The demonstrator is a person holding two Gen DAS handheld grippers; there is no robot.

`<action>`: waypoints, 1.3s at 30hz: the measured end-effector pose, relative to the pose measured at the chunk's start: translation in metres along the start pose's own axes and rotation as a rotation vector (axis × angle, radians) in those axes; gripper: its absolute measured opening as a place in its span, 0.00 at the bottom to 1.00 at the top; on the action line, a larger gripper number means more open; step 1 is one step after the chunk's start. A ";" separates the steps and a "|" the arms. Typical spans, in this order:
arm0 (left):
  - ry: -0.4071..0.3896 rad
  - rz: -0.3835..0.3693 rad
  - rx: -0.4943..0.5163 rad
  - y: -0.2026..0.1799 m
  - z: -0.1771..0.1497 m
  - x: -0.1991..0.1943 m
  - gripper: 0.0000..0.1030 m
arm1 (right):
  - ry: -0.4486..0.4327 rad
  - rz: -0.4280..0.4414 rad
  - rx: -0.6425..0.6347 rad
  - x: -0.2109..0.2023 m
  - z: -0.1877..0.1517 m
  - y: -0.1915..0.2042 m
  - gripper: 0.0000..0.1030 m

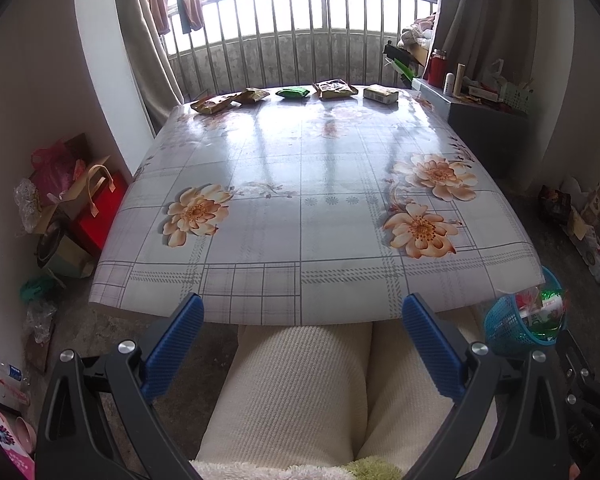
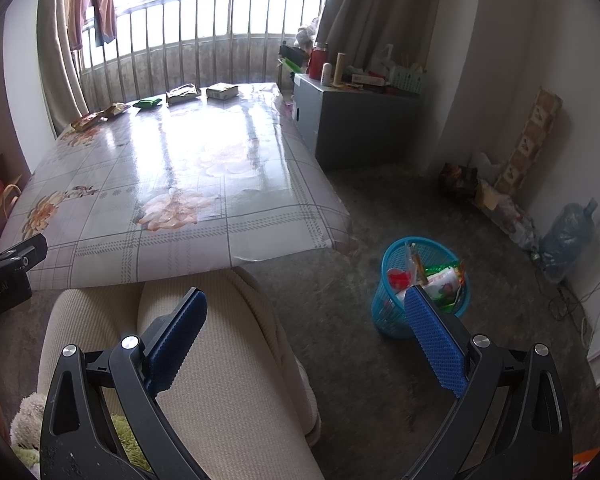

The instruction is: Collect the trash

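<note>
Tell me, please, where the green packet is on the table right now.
The green packet lies at the table's far edge by the window railing, third from the left in a row of five wrappers, between a brown snack wrapper and a tan pouch.

A grey cabinet [image 2: 360, 128] at upper right carries a red flask [image 2: 318, 60] and clutter. Curtains [image 2: 364, 12] frame the barred window [image 1: 300, 36]. A water jug [image 2: 568, 236] stands at right.

Left wrist view: low above a person's lap, facing straight down the table [image 1: 300, 208] toward the window. Right wrist view: same height, further right, angled toward the floor and blue basket [image 2: 396, 316]. Shared: table, window railing, basket, lap.
</note>
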State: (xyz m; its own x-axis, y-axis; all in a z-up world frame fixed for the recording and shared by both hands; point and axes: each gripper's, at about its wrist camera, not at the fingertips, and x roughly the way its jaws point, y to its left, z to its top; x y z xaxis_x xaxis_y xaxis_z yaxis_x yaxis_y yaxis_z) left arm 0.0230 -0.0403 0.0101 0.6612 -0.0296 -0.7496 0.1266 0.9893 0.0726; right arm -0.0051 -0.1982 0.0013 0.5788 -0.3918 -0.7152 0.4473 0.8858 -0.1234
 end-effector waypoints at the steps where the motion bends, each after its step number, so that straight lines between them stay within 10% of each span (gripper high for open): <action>1: 0.000 0.000 -0.001 0.000 0.000 0.000 0.94 | 0.000 0.001 0.001 0.000 0.000 0.000 0.92; 39: 0.068 0.038 0.036 -0.003 0.001 0.018 0.94 | 0.030 0.020 0.040 0.008 -0.005 0.000 0.92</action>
State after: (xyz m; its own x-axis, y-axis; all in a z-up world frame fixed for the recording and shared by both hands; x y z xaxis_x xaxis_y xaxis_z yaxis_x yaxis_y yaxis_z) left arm 0.0352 -0.0444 -0.0026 0.6143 0.0188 -0.7888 0.1295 0.9838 0.1243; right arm -0.0034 -0.1999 -0.0076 0.5674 -0.3665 -0.7374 0.4633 0.8824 -0.0821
